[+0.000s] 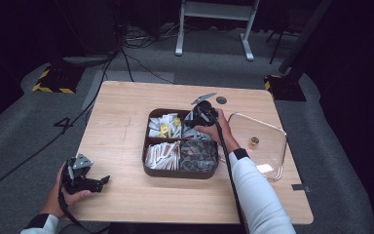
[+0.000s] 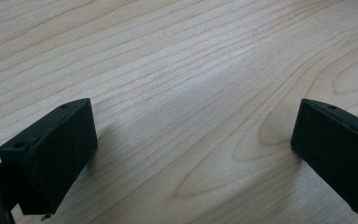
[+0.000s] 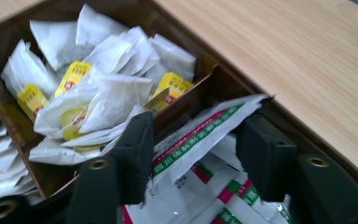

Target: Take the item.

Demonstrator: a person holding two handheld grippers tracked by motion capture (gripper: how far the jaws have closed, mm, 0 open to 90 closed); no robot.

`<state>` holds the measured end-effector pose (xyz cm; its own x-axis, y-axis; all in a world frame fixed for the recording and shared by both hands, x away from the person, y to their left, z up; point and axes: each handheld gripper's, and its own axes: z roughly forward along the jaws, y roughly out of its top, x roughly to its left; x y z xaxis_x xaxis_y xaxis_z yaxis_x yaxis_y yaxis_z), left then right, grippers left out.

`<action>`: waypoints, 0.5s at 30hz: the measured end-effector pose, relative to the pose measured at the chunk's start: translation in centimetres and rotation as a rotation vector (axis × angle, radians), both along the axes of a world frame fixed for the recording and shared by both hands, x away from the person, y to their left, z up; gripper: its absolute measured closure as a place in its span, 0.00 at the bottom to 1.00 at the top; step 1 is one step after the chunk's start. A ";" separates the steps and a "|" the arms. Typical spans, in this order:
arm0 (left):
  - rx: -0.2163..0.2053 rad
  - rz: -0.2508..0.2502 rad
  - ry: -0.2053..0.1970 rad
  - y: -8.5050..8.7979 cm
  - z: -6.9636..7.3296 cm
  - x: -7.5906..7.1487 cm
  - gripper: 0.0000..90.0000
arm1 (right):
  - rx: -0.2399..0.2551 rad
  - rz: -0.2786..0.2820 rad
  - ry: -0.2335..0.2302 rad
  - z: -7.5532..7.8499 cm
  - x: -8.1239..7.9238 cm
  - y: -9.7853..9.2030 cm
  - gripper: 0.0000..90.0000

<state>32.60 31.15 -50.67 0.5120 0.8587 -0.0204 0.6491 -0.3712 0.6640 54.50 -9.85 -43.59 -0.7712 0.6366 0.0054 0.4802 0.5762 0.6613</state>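
Right tongs are down in the box's far right compartment, half-wide around a red-green sachet, pads apart from it. Left tongs gape wide over bare desk near its front edge.

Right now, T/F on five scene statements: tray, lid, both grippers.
1. The right gripper has a red-and-green striped sachet between its jaws. True.
2. The left gripper is inside the tray. False: it rests on the bare table, well left of the tray, jaws wide apart.
3. The glass lid covers the tray. False: it lies on the table to the tray's right.
4. The tray has four compartments. True.
5. The teabags with yellow tags share the sachet's compartment. False: a divider separates them.
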 end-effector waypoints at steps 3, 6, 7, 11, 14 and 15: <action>0.000 0.000 0.000 0.0 0.0 0.0 0.01 | 0.008 0.020 0.009 -0.1 0.0 0.5 0.66; 0.000 0.000 0.000 0.0 0.0 0.0 0.01 | 0.014 0.030 0.006 -0.1 -0.2 0.7 0.77; 0.000 0.000 0.000 0.0 0.0 0.0 0.01 | 0.008 0.038 -0.002 -0.1 -0.3 0.8 0.81; 0.000 0.000 0.000 0.0 0.0 0.0 0.01 | 0.006 0.044 -0.008 -0.2 -0.7 0.9 0.91; 0.000 0.000 0.000 0.0 0.0 0.0 0.01 | 0.016 0.044 -0.019 -0.1 -0.9 0.7 0.94; 0.000 0.000 0.000 0.0 0.0 0.0 0.01 | 0.024 0.041 -0.021 0.0 -1.1 0.6 0.95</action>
<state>32.60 31.15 -50.67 0.5120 0.8587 -0.0204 0.6491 -0.3713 0.6639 53.44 -9.27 -43.60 -0.7965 0.6046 0.0038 0.4427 0.5790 0.6846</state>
